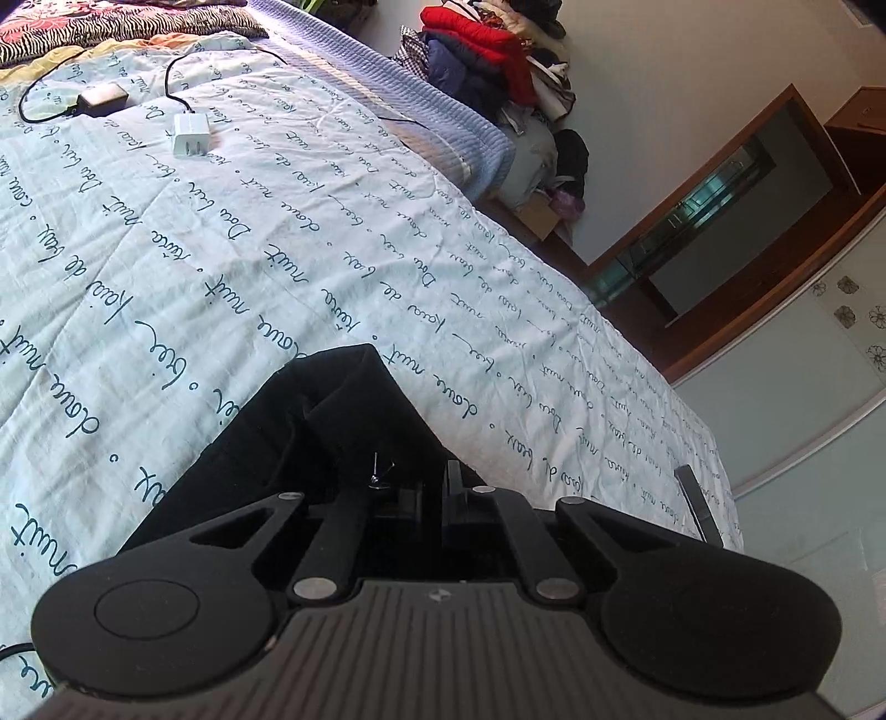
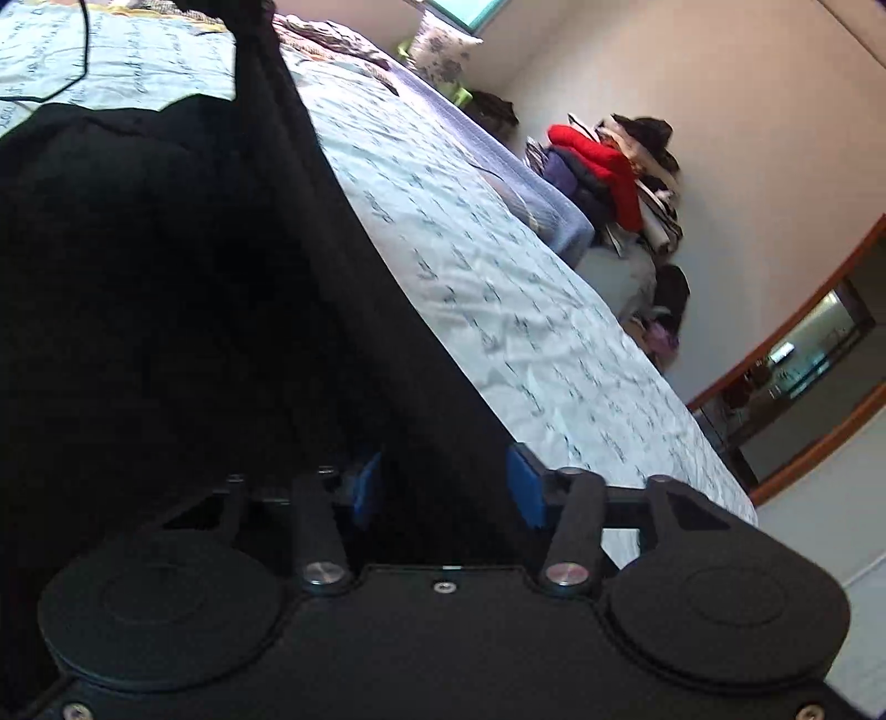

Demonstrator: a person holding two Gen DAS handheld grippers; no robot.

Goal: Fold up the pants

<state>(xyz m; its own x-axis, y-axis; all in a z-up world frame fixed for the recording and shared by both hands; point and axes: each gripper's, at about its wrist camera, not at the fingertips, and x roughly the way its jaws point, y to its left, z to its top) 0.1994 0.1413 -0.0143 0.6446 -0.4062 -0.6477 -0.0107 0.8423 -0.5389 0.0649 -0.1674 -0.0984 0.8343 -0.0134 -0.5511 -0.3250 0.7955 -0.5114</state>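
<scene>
Two grippers, both at black pants (image 1: 332,421) on bed (image 1: 221,249). Left gripper (image 1: 410,487): jaws clenched together on a fold of cloth. Right gripper (image 2: 443,487): blue pads (image 2: 523,493) apart, cloth between, seemingly loose. Probably mid-fold, fabric lifted; next, likely carry the held edge over and lay flat. Farther off: charger (image 1: 191,133), clothes pile (image 1: 487,61). No containers discernible.

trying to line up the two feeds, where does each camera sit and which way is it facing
Left wrist: on the left gripper, looking along its fingers across the bedsheet at a white charger; the fingers pinch the black pants.
Right wrist: on the right gripper, looking along the bed; blue pads straddle the pants.
Shared: pants, sheet, red jacket on the clothes pile, wooden-framed mirror.
</scene>
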